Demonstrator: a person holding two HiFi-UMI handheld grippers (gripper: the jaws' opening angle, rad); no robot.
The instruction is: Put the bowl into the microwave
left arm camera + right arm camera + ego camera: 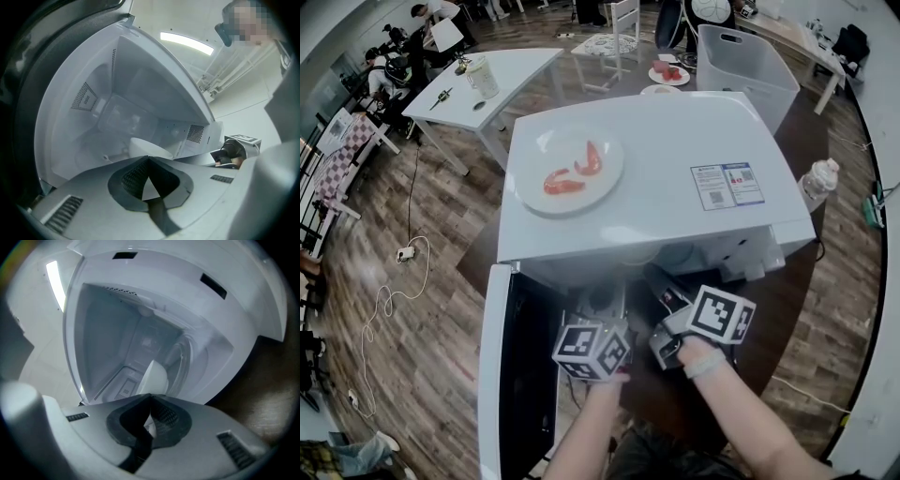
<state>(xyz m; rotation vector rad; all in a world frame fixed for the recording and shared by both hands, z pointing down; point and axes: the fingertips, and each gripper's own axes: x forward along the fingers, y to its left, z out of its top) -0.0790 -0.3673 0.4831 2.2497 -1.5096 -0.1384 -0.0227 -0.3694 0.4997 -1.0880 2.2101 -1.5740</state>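
The white bowl (151,147) sits low in the mouth of the white microwave (656,187), whose door (492,375) hangs open to the left. My left gripper (149,158) is shut, its tips meeting on the bowl's near edge. My right gripper (150,395) is also shut, with the bowl's (154,375) white rim showing between its pads. From the head view only the two marker cubes (591,350) (722,317) show at the opening; the jaws and bowl are hidden under the microwave's top. The right gripper (234,150) shows at the right of the left gripper view.
A white plate (572,169) with red shrimp-like pieces lies on the microwave's top. A plastic bottle (818,180) stands at the right beside it. A grey bin (745,66) and white tables (487,80) stand farther back. A cable (389,300) trails over the wooden floor.
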